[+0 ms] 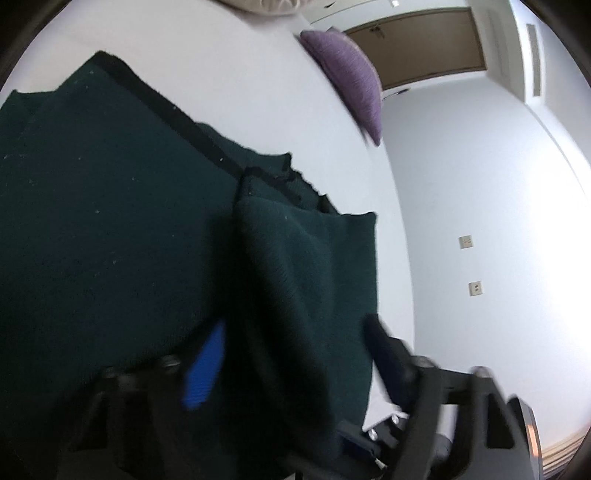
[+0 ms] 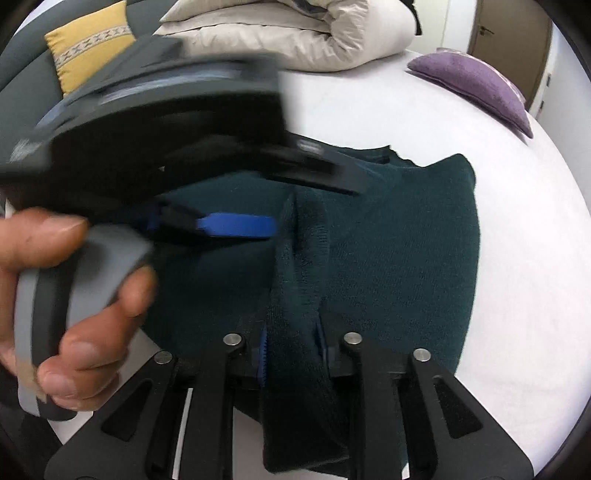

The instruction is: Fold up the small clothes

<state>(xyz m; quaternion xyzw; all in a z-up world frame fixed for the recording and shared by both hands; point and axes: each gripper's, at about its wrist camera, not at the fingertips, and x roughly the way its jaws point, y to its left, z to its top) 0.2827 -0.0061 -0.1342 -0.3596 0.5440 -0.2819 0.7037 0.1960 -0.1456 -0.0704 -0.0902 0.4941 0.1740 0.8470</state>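
Observation:
A dark green knit garment [image 2: 399, 251] lies on the white bed sheet [image 2: 517, 258]. My right gripper [image 2: 291, 347] is shut on a raised fold of the garment, with cloth bunched between its blue pads. My left gripper [image 1: 291, 343] sits over the garment [image 1: 110, 221]; a hanging fold of cloth drapes between its fingers [image 1: 207, 365], which stand wide apart. The left gripper also shows in the right wrist view [image 2: 236, 227], held by a hand [image 2: 66, 302], with one blue finger pointing at the raised fold.
A purple cushion [image 2: 476, 88] lies at the bed's far right, also in the left wrist view [image 1: 351, 77]. A rolled beige duvet [image 2: 295, 33] and a yellow pillow [image 2: 88, 40] sit at the head. A brown door [image 1: 417, 48] and white wall stand beyond.

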